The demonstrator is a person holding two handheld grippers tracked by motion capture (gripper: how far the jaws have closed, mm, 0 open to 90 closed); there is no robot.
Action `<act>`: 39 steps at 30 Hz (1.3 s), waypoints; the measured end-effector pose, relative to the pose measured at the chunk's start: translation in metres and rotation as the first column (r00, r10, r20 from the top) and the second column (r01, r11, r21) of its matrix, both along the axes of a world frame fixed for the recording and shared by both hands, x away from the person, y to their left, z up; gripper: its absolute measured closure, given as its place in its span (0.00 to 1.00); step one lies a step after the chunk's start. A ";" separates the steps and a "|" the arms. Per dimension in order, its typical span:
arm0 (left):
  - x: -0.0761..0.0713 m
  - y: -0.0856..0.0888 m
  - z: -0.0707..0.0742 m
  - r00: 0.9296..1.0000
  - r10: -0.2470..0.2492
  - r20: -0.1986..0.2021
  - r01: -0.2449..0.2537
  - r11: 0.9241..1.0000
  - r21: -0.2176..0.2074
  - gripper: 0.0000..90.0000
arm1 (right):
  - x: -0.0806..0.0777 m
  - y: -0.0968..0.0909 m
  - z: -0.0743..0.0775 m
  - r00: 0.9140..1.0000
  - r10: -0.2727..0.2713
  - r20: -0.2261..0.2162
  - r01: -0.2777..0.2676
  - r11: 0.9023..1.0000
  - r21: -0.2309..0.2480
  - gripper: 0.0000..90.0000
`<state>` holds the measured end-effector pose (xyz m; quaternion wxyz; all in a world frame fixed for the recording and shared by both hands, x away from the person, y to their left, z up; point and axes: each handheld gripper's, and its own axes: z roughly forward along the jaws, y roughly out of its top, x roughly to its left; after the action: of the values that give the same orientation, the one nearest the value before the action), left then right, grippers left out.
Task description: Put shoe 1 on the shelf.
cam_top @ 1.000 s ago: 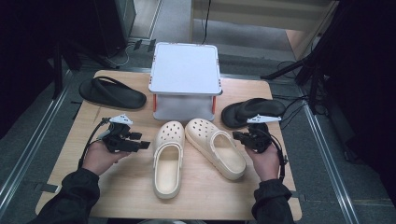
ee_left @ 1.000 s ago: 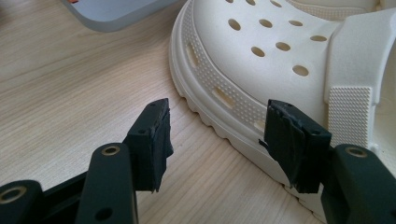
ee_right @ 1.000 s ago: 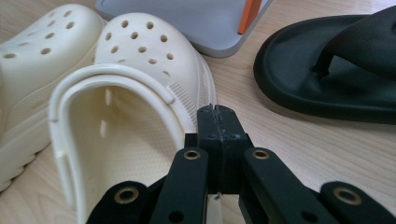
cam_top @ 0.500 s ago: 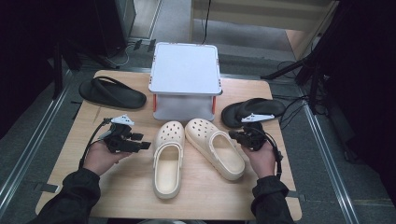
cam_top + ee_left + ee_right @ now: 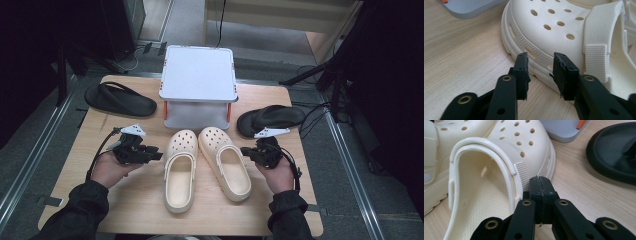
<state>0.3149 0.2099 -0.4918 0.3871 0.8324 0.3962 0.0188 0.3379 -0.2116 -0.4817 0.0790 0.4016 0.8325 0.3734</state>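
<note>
A person at a wooden table (image 5: 125, 200) brings two hand-held tongs toward a pair of cream clogs lying side by side, toes pointed away toward a grey lidded storage box (image 5: 198, 75). The left clog (image 5: 180, 167) lies just to the inner side of the left gripper (image 5: 156, 155), its long axis running front to back across the line of the jaws; in the left gripper view the clog's ribbed side wall (image 5: 541, 53) sits just beyond the tips. Those jaws have just been closing and now stand about half open with nothing between them, apparently short of the sole edge, though the angle leaves contact hard to judge. The right gripper (image 5: 246, 151) points inward at the right clog (image 5: 225, 162), which angles slightly outward at the heel; its jaws are pressed fully together on nothing, the tips near the rim of the foot opening (image 5: 506, 170). Each hand is nearer its own clog. One black flip-flop (image 5: 120, 100) lies at the table's far left, another (image 5: 270, 120) at the far right beside the box. The box's lid is on, so its contents cannot be seen.
</note>
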 end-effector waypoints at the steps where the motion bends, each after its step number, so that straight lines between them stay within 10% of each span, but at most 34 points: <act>1: 0.000 0.000 0.000 1.000 -0.002 -0.007 0.002 1.000 -0.006 0.75 | -0.002 0.001 0.000 1.000 0.002 -0.003 -0.002 1.000 0.003 1.00; 12: 0.000 -0.005 -0.002 0.999 -0.028 -0.041 0.028 1.000 -0.013 0.93 | -0.009 0.009 -0.002 1.000 0.001 0.000 -0.001 1.000 0.030 1.00; 39: -0.001 -0.023 -0.014 0.995 -0.063 -0.072 0.063 0.998 0.006 0.93 | -0.003 0.024 -0.010 0.999 0.054 -0.005 -0.053 0.997 0.061 1.00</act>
<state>0.3144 0.1874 -0.5055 0.3695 0.8463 0.3832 -0.0215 0.3348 -0.1872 -0.4914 0.0538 0.3826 0.8315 0.3992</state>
